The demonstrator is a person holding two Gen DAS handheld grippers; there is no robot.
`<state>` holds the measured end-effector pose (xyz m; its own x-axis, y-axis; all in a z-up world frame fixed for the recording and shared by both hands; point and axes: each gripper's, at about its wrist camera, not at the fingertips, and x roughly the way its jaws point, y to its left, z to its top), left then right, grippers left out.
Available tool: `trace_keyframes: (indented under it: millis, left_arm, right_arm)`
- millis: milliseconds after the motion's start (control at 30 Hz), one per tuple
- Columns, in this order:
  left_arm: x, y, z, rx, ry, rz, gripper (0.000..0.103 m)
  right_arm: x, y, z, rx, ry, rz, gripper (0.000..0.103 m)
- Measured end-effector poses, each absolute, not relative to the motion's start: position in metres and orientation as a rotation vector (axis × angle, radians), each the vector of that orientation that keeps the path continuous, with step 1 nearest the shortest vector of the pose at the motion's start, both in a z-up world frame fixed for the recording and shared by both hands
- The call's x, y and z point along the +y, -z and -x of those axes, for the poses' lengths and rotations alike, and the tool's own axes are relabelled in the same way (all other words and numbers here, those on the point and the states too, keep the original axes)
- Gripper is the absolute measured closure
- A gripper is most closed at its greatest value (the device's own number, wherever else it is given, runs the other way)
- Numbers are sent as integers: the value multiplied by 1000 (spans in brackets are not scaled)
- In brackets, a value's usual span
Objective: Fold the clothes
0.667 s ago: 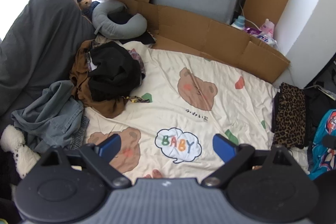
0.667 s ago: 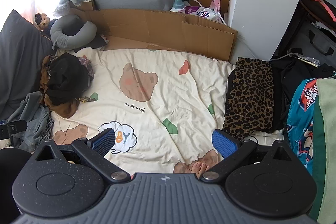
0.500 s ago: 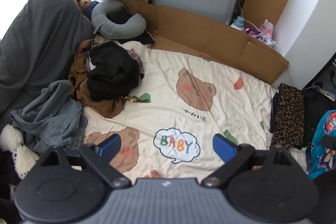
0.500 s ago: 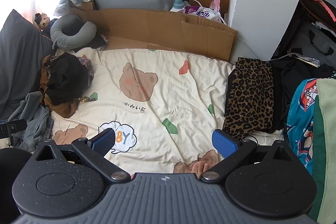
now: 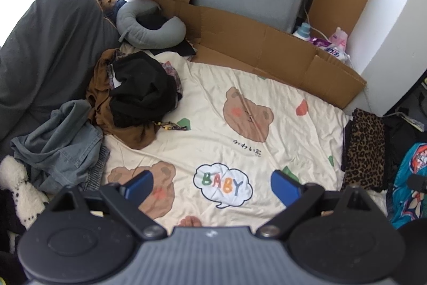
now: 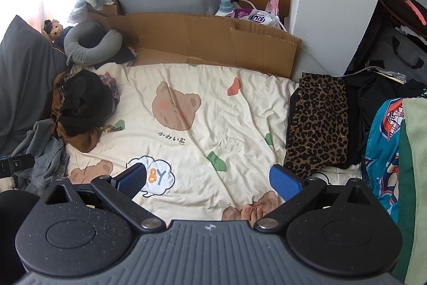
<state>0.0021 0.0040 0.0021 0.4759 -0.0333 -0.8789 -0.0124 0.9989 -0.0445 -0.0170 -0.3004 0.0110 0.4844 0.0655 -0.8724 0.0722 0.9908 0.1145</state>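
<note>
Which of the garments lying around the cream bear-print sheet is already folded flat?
The leopard-print garment at the sheet's right edge, a neat rectangle. The black top, brown garment and grey-blue denim piece lie crumpled.

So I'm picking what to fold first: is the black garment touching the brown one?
Touching. The left wrist view shows the black garment heaped directly on the brown one.

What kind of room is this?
Likely a bedroom or sleeping corner: a bear-print sheet spread like bedding, a dark pillow and neck pillow at its edge, and a pile of unfolded clothes on it.
</note>
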Motion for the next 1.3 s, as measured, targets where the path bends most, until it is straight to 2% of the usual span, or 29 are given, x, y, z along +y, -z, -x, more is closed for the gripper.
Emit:
trace_keyframes:
  millis: [1300]
  left_arm:
    - [1,-3,-2,1070,-17,23,6]
  right_arm:
    - [-304,-10,15,1067,-6,-167,1]
